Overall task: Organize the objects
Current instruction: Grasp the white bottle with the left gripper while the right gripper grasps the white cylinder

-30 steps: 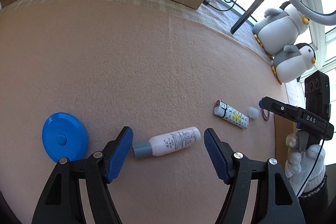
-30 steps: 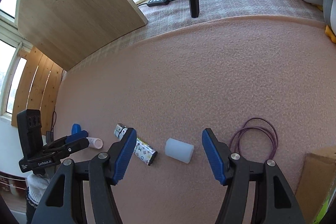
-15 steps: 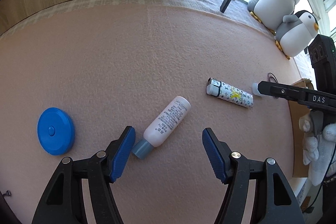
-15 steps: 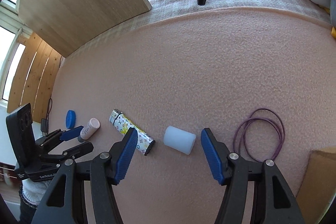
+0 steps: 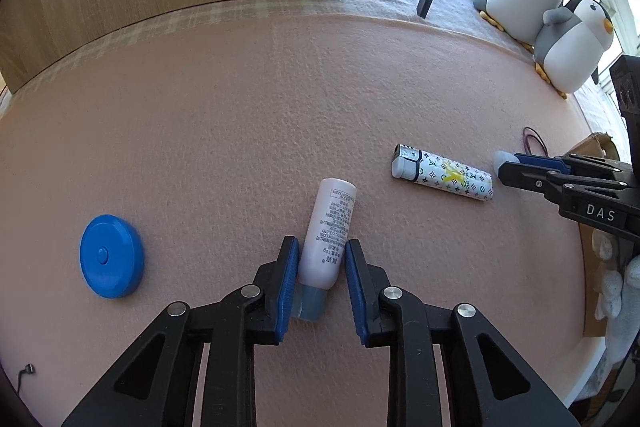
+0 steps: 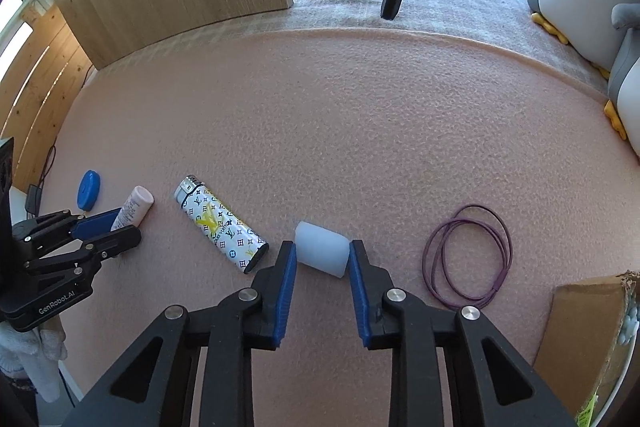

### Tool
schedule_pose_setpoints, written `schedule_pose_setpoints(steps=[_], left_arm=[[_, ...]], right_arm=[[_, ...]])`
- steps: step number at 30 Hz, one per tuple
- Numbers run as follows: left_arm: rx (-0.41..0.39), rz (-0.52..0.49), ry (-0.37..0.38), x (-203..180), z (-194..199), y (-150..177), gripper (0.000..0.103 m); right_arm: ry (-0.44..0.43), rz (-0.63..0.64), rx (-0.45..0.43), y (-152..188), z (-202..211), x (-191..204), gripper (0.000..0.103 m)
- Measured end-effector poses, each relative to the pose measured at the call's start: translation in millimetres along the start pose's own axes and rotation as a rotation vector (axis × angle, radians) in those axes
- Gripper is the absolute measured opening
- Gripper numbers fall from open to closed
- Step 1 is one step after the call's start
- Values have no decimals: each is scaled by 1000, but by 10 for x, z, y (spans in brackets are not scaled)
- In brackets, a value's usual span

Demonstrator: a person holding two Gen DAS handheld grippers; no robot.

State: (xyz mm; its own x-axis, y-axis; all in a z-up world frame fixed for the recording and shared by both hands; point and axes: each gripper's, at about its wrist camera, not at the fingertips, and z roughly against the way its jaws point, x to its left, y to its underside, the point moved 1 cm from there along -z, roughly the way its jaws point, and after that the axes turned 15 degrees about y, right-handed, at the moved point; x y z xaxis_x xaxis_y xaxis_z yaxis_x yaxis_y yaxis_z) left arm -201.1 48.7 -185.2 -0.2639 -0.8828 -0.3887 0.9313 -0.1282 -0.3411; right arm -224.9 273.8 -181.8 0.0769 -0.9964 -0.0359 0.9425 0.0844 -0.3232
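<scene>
Both tools narrowed from wide open. Left tool now pinching small white plastic bottle with grey cap, near front edge of pink felt mat. Right tool closing around translucent white cylinder, contact unclear. Lift looks next.

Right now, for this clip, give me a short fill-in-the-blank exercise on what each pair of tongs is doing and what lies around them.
1. The left tongs are closed on a small white tube with a ____ cap.
2. The right tongs flank a translucent white ____ lying on its side.
3. Between the tube and the cylinder lies a patterned ____.
4. To the right of the cylinder lies a coiled ____ cord.

Missing words: grey; cylinder; lighter; purple
</scene>
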Motion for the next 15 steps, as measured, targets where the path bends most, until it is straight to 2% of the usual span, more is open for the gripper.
schedule_pose_setpoints(steps=[3,4,5,15], left_arm=[[-6,15,23,-6,15,61,22],[-9,18,31,-13,19,85,22],[-10,21,38,-27,21,118,22],[-32,54,120,-266,84,506,22]], right_arm=[[-11,-10,-6,71,48,-16,21],[-12,-10,-10,101,71,-18,17],[-15,-11,-11,130,93,-26,7],[-63,-57,-45,428,347,-155,1]])
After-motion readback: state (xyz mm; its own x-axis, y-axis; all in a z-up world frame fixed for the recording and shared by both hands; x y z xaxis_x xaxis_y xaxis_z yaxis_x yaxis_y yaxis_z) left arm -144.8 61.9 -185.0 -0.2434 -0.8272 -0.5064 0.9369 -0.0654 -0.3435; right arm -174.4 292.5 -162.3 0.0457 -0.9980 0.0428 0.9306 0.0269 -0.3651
